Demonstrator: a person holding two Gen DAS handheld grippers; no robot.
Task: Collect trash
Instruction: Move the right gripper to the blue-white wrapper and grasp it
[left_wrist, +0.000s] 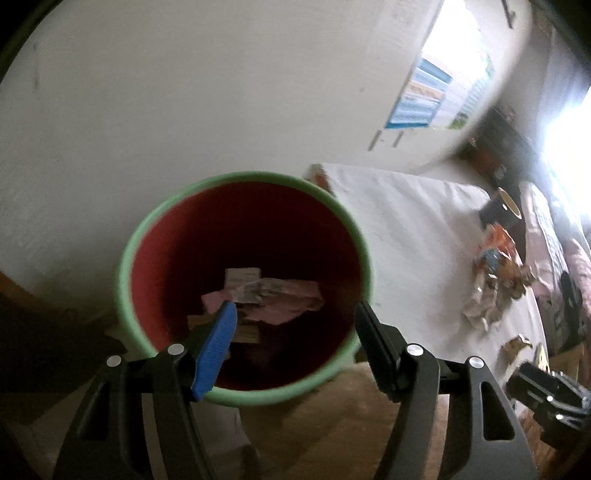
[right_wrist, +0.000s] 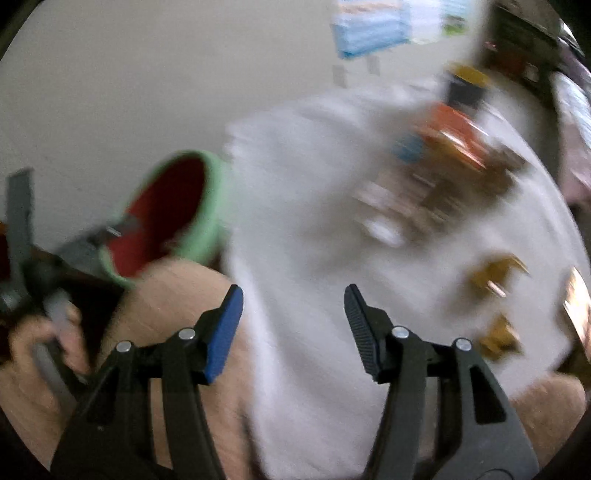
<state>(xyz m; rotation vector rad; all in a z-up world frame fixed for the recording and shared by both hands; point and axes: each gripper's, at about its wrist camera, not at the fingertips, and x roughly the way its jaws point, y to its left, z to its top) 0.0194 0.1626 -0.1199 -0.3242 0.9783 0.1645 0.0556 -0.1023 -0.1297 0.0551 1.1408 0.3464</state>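
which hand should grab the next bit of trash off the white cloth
Right, probably. The right gripper is open and empty over the white cloth, facing the wrappers. The left gripper, also open, hangs over the bin.

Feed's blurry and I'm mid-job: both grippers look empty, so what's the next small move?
Probably carry the open, empty right gripper toward the wrapper pile on the white cloth. Paper scraps already lie in the bin, and the left gripper over it holds nothing.
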